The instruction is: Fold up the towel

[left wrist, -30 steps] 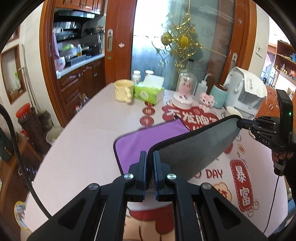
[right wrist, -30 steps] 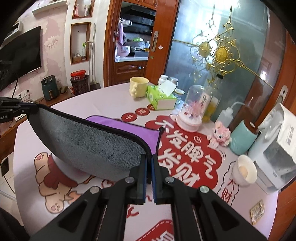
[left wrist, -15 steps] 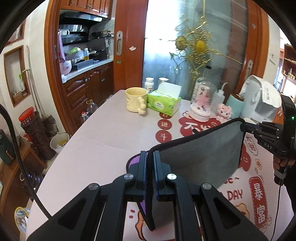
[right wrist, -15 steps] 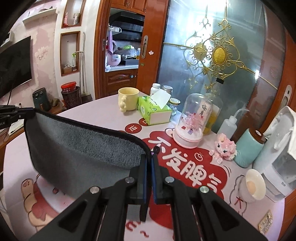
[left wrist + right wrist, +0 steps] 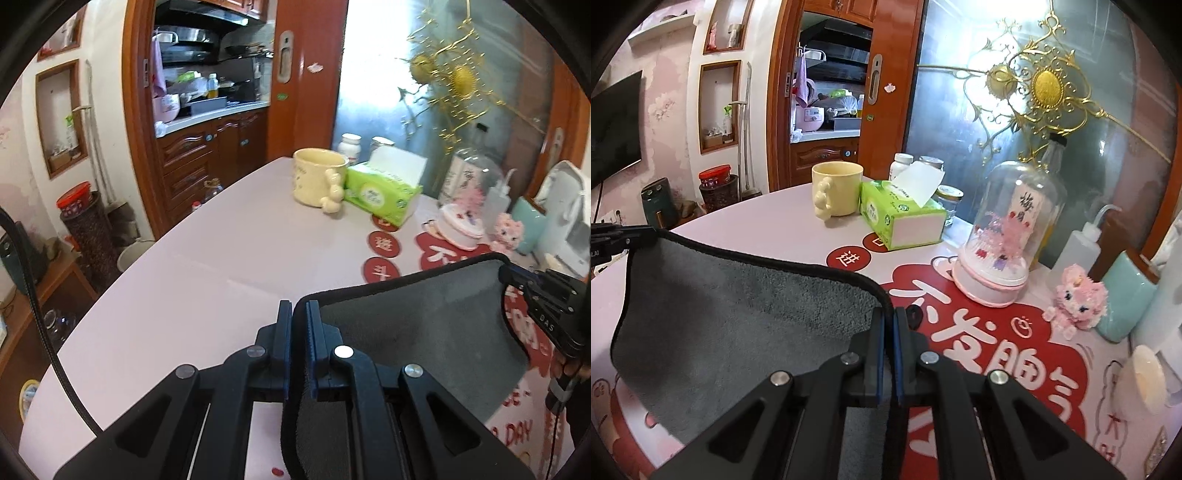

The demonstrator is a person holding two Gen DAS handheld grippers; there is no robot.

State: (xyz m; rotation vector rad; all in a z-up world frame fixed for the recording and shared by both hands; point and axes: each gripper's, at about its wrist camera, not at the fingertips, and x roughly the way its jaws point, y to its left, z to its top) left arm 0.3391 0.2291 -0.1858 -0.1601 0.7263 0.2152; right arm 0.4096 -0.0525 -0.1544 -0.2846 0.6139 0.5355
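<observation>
Home dining area. Surface (image 5: 746,236) with festive red-print cover holds a yellow mug (image 5: 836,188) and, just beside it, a green tissue box (image 5: 899,218). Behind the mug, a wooden doorway opens onto kitchen cabinets (image 5: 207,158); ornate glass sliding door (image 5: 1015,92) beside it.

The towel (image 5: 417,325) (image 5: 738,306), grey and plush with a dark bound edge, hangs stretched above the table, one top corner clamped in the left gripper (image 5: 297,314) and the other in the right gripper (image 5: 889,319), its top edge running taut between them and its body drooping below.
</observation>
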